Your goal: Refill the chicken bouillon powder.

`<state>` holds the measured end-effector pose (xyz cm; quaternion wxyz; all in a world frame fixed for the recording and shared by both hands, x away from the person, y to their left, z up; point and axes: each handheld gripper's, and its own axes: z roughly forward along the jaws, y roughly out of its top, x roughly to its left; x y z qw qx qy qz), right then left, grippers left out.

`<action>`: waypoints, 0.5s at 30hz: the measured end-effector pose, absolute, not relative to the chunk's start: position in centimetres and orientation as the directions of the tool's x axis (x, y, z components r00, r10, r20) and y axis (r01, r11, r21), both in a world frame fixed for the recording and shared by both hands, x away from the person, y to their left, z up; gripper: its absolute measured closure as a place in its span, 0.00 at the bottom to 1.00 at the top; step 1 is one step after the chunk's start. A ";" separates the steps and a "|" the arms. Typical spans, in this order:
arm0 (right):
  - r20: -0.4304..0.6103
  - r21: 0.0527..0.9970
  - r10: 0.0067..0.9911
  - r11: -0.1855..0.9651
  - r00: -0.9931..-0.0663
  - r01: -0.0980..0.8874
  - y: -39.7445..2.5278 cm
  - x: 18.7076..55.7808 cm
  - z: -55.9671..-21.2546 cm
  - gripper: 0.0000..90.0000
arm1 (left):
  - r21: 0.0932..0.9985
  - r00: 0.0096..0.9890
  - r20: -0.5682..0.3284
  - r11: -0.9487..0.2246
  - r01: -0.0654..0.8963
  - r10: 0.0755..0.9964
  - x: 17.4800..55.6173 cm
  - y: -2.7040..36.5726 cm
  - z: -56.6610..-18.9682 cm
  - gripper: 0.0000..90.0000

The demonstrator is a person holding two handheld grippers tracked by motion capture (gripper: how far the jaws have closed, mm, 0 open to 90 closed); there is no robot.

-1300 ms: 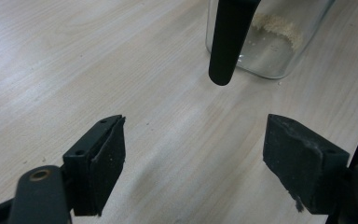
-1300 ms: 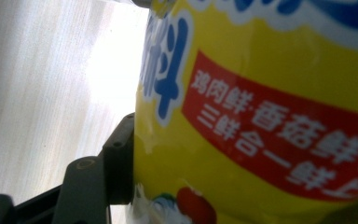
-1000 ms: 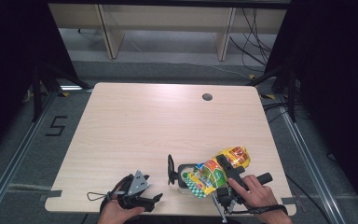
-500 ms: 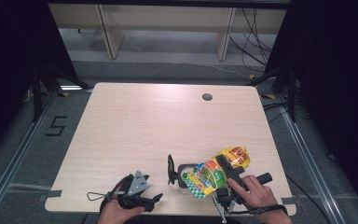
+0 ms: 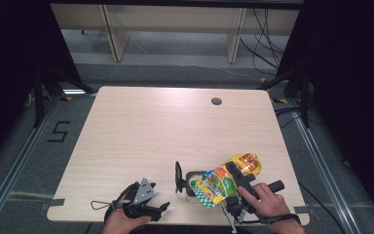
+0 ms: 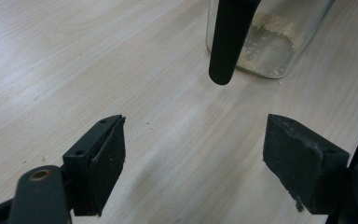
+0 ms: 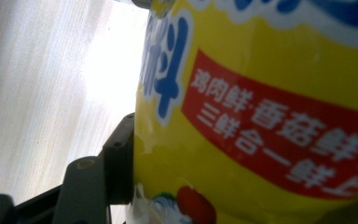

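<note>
Right tool (image 5: 234, 181) clenched on yellow bag (image 5: 224, 179) over jar (image 5: 193, 181), left tool (image 5: 152, 208) released

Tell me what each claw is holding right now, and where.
Right claw grips the yellow printed plastic bag across its middle, tilted over the clear glass jar. Left claw is open, holding nothing.

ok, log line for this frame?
right gripper: shut on bag, tipped over jar | left gripper: open, idle | jar: some granules inside
</note>
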<state>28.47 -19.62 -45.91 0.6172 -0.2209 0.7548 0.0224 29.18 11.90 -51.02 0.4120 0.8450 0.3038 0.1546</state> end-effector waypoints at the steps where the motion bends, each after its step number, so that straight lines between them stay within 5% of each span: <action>1: -0.941 -0.240 -0.307 0.901 -0.140 -0.362 -19.6 28.5 -45.9 0.44 | 0.790 0.769 0.011 -0.477 0.386 0.639 29.2 11.9 -51.0 0.23; 15: -0.944 -0.243 -0.307 0.897 -0.124 -0.370 -19.7 28.5 -46.0 0.44 | 0.786 0.774 0.035 -0.496 0.369 0.632 29.3 12.0 -50.9 0.23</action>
